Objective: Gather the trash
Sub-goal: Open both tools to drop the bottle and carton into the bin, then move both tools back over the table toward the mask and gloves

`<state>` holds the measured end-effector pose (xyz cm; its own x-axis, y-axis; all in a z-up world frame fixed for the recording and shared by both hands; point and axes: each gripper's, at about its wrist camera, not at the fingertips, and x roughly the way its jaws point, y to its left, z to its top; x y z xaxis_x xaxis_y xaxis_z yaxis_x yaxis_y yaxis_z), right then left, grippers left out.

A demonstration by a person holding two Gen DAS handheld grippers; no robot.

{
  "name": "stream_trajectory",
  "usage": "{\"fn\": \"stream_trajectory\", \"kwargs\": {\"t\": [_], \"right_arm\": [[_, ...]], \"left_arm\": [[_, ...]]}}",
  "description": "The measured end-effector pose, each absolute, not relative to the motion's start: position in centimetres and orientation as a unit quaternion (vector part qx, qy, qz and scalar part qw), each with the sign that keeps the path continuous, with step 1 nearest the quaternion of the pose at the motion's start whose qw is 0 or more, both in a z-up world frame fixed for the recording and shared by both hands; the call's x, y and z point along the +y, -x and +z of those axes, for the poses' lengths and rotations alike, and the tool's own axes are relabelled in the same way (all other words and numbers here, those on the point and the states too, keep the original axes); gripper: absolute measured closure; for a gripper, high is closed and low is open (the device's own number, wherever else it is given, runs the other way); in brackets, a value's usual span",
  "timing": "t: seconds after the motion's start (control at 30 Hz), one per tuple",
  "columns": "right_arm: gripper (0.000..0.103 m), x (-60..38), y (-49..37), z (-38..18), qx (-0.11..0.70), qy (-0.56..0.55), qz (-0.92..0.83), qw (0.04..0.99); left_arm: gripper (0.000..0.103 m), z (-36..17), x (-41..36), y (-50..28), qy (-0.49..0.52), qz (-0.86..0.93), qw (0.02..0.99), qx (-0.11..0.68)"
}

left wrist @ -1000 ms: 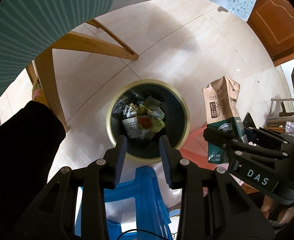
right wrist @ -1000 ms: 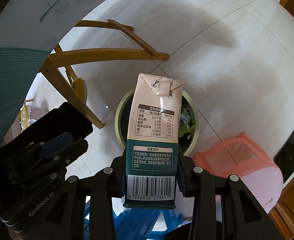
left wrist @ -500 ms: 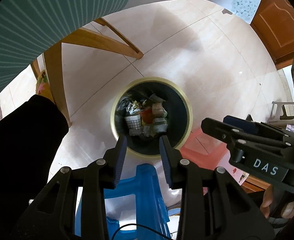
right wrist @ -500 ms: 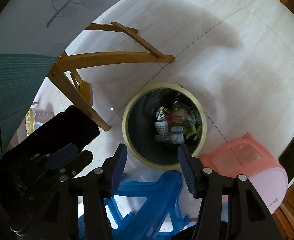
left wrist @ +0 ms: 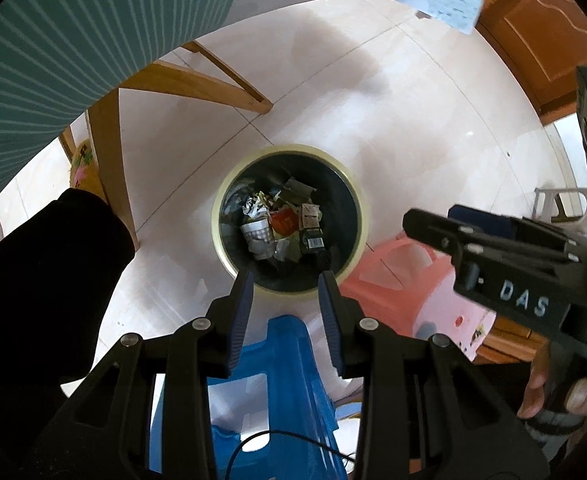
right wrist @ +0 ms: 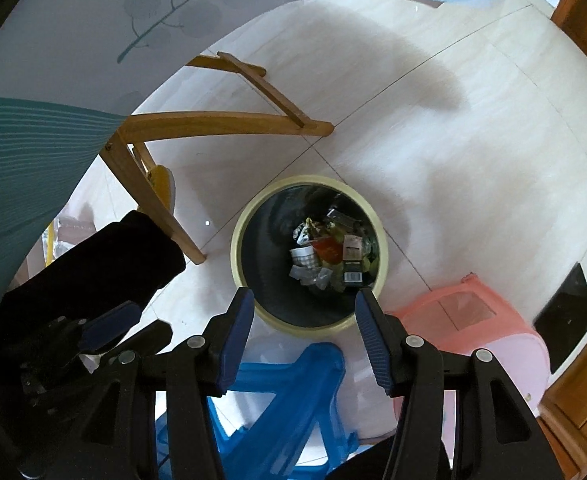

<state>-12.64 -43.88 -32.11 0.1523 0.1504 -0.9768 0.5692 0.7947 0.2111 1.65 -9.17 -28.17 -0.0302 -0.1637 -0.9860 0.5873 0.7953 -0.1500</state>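
We hold both grippers pointing down over the bin (left wrist: 289,220), which stands on the tiled floor (left wrist: 393,120) just beyond the blue stool (left wrist: 289,364) and beside the pink stool (right wrist: 469,324). The left gripper (left wrist: 285,284) has its jaws partly apart with nothing between them. The right gripper (right wrist: 303,300) stands wider, and it too is empty.

The carton (right wrist: 352,258) lies in the bin among the other trash (left wrist: 271,226), toward the bin's right wall in the right wrist view, its barcode end nearest us. So this piece looks collected, and we judge the step done.

We judge the carton light and thin-walled: stiff along its folded edges, soft across its flat faces, likely to crush if pinched hard. Its coated skin may be a little slick. If we had to lift it again, we would pinch across the two broad faces near the middle, where the pads get the most surface.

The rest of the trash looks like crumpled paper and wrappers, light and springy, best pinched at a thick fold. We see no loose trash on the floor around the bin.
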Motion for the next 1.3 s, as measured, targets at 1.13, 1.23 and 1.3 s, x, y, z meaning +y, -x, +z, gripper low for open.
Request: {"fn": "stream_trajectory", "kwargs": {"t": [1.13, 1.23, 1.3], "right_arm": [[0.049, -40.7, 2.6, -2.9, 0.462, -0.238, -0.153, 0.840], [0.049, -39.4, -1.9, -0.8, 0.465, -0.228, -0.125, 0.846], [0.049, -38.4, -5.4, 0.3, 0.467, -0.223, -0.111, 0.848]], "left_arm": [[0.073, -1.3, 1.9, -11.0, -0.166, -0.384, 0.753, 0.508], [0.073, 0.3, 4.4, -14.9, -0.164, -0.362, 0.767, 0.504], [0.073, 1.4, 6.0, -17.7, -0.165, -0.343, 0.779, 0.499]]}}
